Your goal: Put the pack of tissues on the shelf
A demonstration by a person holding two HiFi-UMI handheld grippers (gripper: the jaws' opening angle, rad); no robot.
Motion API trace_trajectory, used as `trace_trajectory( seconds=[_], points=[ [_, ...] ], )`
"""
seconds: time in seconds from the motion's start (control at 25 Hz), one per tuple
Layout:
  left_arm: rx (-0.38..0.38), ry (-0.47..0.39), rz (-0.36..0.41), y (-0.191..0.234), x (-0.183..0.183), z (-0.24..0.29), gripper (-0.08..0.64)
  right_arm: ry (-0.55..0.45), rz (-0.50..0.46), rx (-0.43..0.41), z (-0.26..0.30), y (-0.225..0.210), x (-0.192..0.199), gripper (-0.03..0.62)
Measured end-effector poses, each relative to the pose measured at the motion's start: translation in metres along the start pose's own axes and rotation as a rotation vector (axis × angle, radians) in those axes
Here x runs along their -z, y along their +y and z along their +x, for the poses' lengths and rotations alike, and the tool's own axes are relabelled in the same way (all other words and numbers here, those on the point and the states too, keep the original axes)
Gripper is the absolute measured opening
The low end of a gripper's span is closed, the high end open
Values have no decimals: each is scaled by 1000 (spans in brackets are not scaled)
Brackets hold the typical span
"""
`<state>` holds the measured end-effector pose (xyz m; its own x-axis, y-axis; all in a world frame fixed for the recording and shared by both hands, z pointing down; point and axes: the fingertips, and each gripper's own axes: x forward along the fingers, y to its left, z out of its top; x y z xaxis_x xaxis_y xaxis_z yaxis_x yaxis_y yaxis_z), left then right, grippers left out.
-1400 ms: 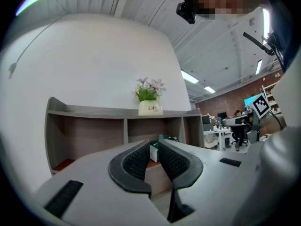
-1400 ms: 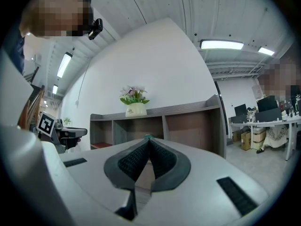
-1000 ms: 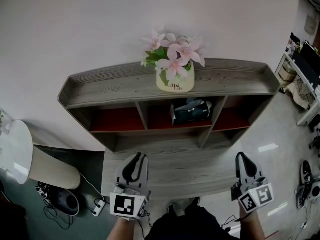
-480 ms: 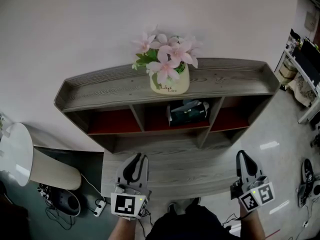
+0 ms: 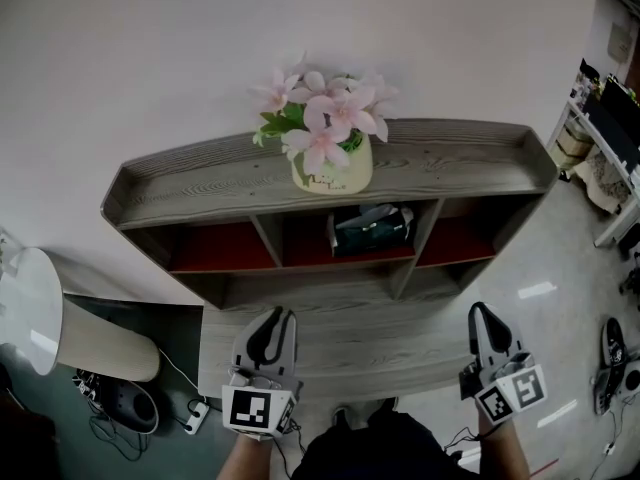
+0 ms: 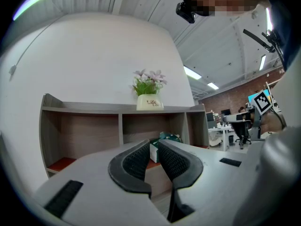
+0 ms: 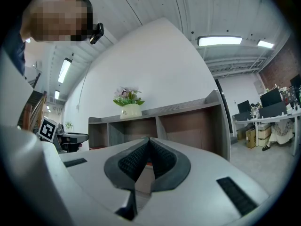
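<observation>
dark pack of tissues [image 5: 372, 228] lies in the shelf [image 5: 200, 176], middle compartment.

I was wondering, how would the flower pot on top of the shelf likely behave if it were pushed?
The flower pot looks squat and wide-based, so it would probably slide on the shelf rather than tip. Its blooms spread above the rim, so a high push might rock it.

Closed, empty tongs [image 6: 154, 143] before the shelf [image 6: 84, 108]
</observation>
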<state>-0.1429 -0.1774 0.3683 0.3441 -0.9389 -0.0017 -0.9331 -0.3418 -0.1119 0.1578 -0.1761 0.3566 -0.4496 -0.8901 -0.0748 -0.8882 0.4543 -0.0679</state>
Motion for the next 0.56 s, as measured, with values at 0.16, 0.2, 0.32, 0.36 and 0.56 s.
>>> trace_trajectory(
  seconds=[0.16, 0.2, 0.32, 0.36, 0.56],
  points=[
    [4, 5, 0, -2, 1, 4, 66, 1, 2, -1, 1, -2, 0, 11],
    [4, 5, 1, -3, 1, 5, 66, 1, 2, -1, 1, -3, 0, 11],
    [4, 4, 3, -3, 1, 7, 66, 0, 3, -2, 3, -5, 0, 11],
    [5, 5, 3, -3, 2, 8, 66, 0, 4, -2, 3, -6, 0, 11],
    [10, 8, 4, -5, 2, 12, 66, -1, 5, -1, 4, -8, 0, 11]
  ],
)
